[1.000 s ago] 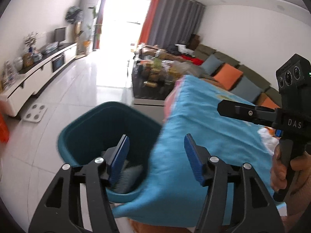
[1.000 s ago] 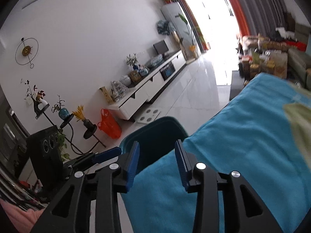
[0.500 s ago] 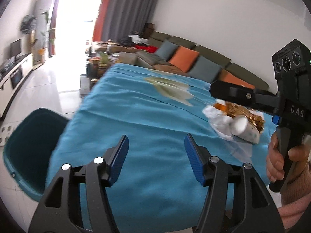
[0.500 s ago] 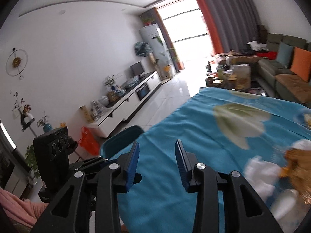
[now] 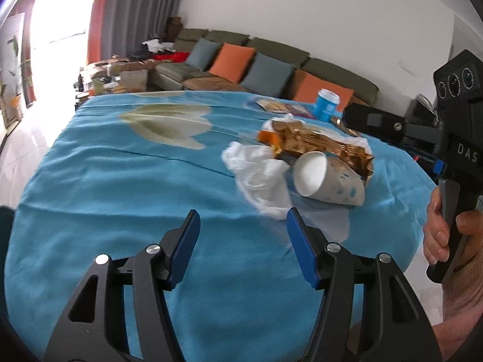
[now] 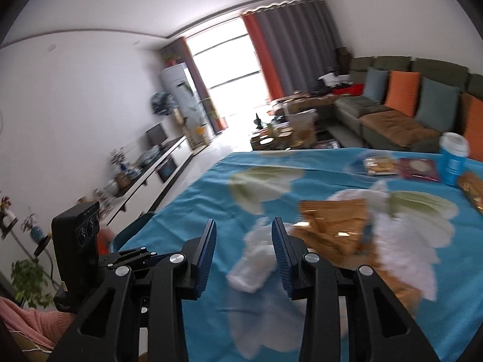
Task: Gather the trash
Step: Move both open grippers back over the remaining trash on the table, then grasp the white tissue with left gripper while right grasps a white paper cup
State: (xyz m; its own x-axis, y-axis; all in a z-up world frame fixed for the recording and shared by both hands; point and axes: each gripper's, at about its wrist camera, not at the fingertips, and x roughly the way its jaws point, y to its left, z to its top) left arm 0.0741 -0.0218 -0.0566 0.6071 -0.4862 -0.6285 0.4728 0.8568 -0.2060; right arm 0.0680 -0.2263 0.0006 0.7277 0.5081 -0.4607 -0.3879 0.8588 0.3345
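- Both sets of tongs are empty right now. The left tongs [image 5: 243,241] have their blue pads fairly wide apart with nothing between them, hovering over the blue cloth of the counter [image 5: 120,181].
- The right tongs [image 6: 244,249] stand apart too, just narrower. A crumpled white tissue [image 6: 256,259] shows in the gap, but it's lying on the cloth beyond the pads, not pinched.
- The trash sits in one heap towards the right side of the counter: a tipped-over paper cup [image 5: 329,181] with its mouth facing the left camera, a wad of white plastic or tissue [image 5: 259,175] touching it, and a shiny gold snack wrapper [image 5: 314,144] right behind.
- Further back there's a blue lidded cup [image 5: 326,104] standing upright, plus a couple of flat packets [image 5: 274,106] beside it. Can't tell if those count as trash.
- My guess is both tongs are angled down at the pile to line up a grab. The narrower right gap would suit something thin like the tissue, the wider left one the cup.
- A sliver of a teal bin [image 6: 132,230] peeks out past the counter's left edge in the right view, so probably the drop spot.
- The cup on its side could roll if nudged.
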